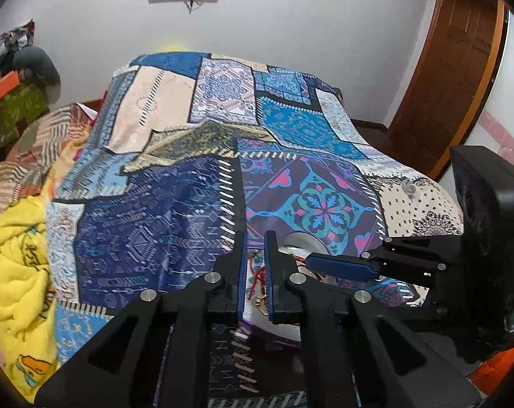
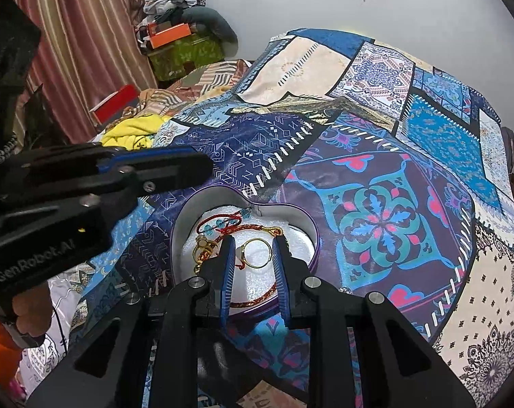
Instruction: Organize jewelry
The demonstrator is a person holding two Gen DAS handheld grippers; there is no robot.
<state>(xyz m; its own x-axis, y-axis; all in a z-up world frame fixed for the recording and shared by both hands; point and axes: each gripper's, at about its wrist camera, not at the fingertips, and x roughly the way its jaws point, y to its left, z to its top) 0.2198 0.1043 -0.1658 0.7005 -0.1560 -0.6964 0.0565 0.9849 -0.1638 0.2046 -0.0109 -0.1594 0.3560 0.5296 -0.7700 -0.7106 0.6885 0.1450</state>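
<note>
A heart-shaped purple tin [image 2: 188,204] with a white foam lining sits on the patchwork bedspread [image 2: 376,224]. Inside lie a red braided bracelet with blue beads [image 2: 222,222], a red cord necklace [image 2: 257,301], a gold ring-shaped hoop [image 2: 257,253] and a gold clasp piece [image 2: 204,248]. My right gripper [image 2: 254,241] is open above the tin, its fingers on either side of the gold hoop. My left gripper [image 1: 255,238] hovers over the tin [image 1: 304,239], jaws a narrow gap apart and empty. The right gripper's fingers [image 1: 342,267] also show in the left wrist view.
A yellow blanket [image 1: 15,272] lies bunched at the bed's left side. Boxes and clothes [image 2: 175,40] are piled by the striped curtain [image 2: 86,44]. A wooden door [image 1: 447,78] stands at the right. A red box [image 2: 115,102] rests near the bed's far left.
</note>
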